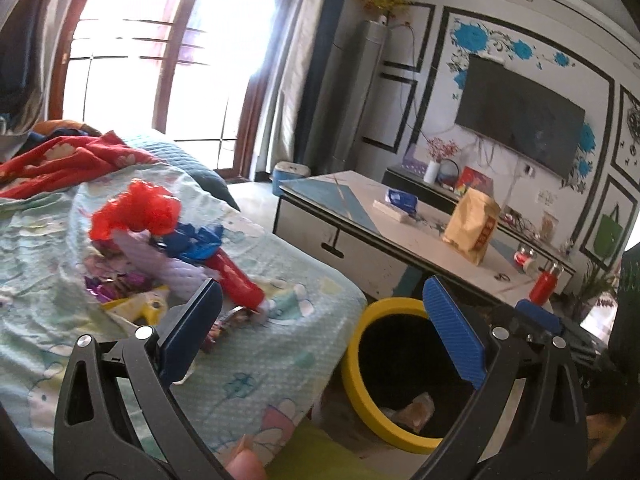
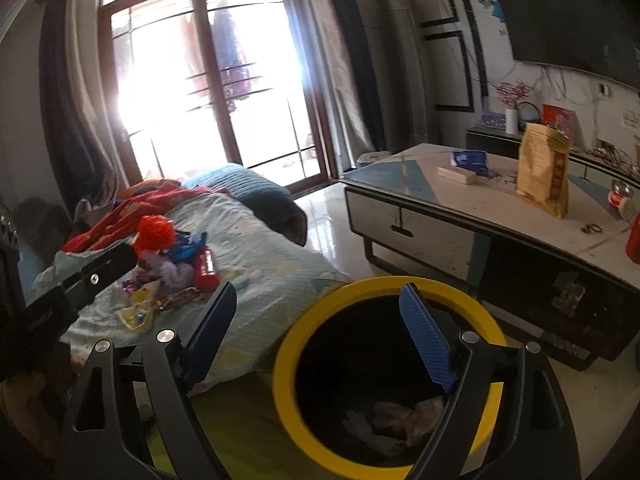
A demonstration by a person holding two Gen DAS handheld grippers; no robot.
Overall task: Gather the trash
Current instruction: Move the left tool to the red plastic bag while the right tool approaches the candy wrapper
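You won't find any text you can actually read here. The tall yellow paper bag (image 2: pixel 543 170) standing on the white coffee table (image 2: pixel 496 208) carries a red vertical label (image 1: pixel 485 234) and fine print, both too blurred to make out. The blue packet (image 2: pixel 469 159) beside it shows white marks, equally illegible.

I see my right gripper (image 2: pixel 320 330) with its jaws spread wide and nothing between them, above the yellow-rimmed bin (image 2: pixel 288 364). Crumpled scraps (image 2: pixel 400 420) lie at the bin bottom. The trash pile (image 2: pixel 172 264) sits on the light quilt (image 2: pixel 260 264) to the left. The left gripper (image 2: pixel 84 280) enters from the left edge beside the pile.
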